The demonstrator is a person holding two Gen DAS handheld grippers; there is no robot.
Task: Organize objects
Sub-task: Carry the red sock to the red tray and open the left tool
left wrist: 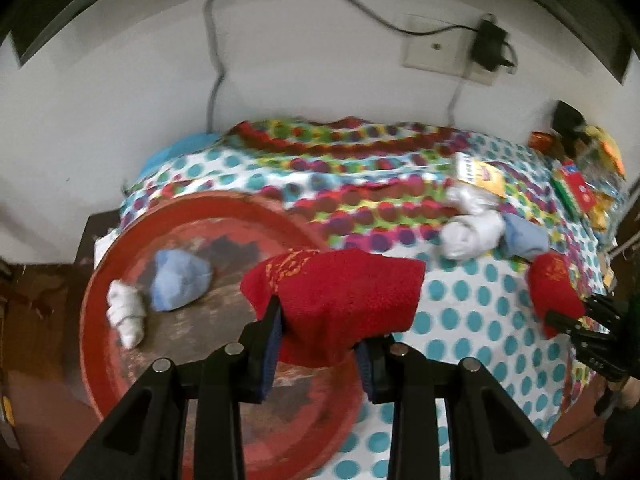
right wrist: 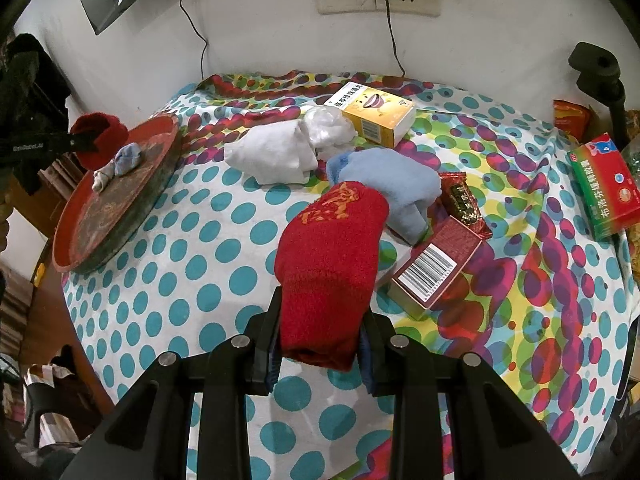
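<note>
While tongs-held, red sock [right wrist: 328, 264], gold-lettered

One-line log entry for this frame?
left gripper: shut on red sock, over red tray | right gripper: shut on second red sock, over table

One red sock [left wrist: 340, 300] hangs over the red tray [left wrist: 104, 280], which holds a blue roll [left wrist: 180, 280] and a white roll [left wrist: 126, 314]; another red sock [right wrist: 332, 264] is lifted above the dotted cloth
</note>
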